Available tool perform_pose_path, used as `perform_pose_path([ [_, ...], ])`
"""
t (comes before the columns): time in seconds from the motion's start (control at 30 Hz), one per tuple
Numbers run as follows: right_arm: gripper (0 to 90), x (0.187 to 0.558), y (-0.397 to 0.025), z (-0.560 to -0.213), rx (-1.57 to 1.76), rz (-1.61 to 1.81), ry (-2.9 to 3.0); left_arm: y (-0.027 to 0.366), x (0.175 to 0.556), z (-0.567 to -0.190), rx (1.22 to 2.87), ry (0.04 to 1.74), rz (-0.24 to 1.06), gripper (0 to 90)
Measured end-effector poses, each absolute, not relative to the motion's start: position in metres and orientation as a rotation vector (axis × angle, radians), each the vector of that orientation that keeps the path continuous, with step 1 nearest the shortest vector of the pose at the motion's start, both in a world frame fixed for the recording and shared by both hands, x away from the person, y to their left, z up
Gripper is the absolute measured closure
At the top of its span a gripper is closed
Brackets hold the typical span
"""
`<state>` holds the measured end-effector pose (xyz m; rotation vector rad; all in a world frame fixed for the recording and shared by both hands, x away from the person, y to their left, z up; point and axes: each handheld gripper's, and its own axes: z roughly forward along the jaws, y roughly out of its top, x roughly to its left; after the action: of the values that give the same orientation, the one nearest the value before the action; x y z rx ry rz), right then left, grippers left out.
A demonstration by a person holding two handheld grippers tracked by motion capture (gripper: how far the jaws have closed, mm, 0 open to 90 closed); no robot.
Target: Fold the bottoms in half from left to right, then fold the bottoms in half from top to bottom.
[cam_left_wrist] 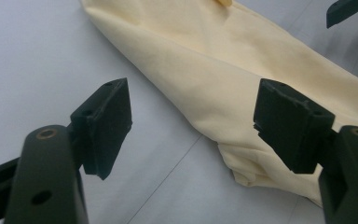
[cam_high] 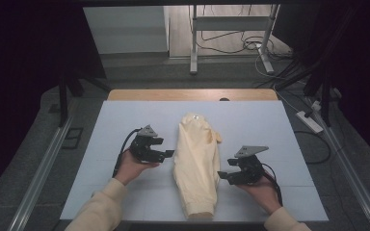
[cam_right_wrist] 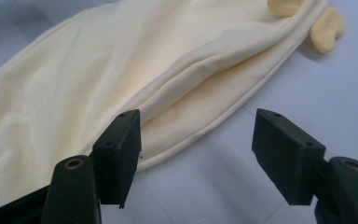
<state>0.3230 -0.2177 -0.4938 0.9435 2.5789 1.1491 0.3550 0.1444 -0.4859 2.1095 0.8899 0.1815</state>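
So there's a pale yellow garment (cam_high: 196, 163) folded into a long narrow bundle, lying lengthwise down the middle of the tabletop (cam_high: 270, 125). One end sits right at the near edge, the other reaches up toward the far edge but stops short of it. At that far end a bit of cuff or sleeve pokes out on the right side.

The left gripper (cam_high: 166, 154) is just beside the left edge of the garment, about halfway along it, jaws spread wide with nothing between them. In the left gripper view (cam_left_wrist: 193, 123) you look straight past the two black pads at a bunched fold of the fabric, which lies on the tabletop a little beyond them, not touched as far as I can tell.

The right gripper (cam_high: 223, 175) is on the other side, just beside the garment's right edge and a bit closer to the near edge than the left one. Also spread apart, holding nothing. The right gripper view (cam_right_wrist: 196, 149) shows the layered hem running diagonally, with one pad over the fabric edge and the other over bare tabletop. Can't tell if that pad actually touches the cloth.

Both hands come in from the near edge, in light sleeves.
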Motion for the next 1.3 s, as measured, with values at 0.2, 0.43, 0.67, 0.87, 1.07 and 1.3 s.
perform_pose_path([
  [0.2,33.1,0.332,-0.215,-0.493,0.935,1.132,2.561,0.146,0.355,-0.485,2.097,0.893,0.183,27.2],
  [0.43,33.1,0.345,-0.209,-0.494,0.947,1.127,2.556,0.146,0.359,-0.488,2.099,0.901,0.172,27.2],
  [0.67,33.0,0.349,-0.207,-0.495,0.958,1.111,2.57,0.146,0.361,-0.487,2.088,0.909,0.177,27.3],
  [0.87,32.8,0.354,-0.203,-0.495,0.953,1.106,2.571,0.143,0.367,-0.488,2.092,0.912,0.17,27.4],
  [1.07,32.8,0.362,-0.2,-0.493,0.954,1.107,2.557,0.136,0.377,-0.488,2.105,0.903,0.169,27.4],
  [1.3,32.8,0.375,-0.198,-0.492,0.985,1.103,2.538,0.132,0.385,-0.493,2.118,0.913,0.16,27.3],
])
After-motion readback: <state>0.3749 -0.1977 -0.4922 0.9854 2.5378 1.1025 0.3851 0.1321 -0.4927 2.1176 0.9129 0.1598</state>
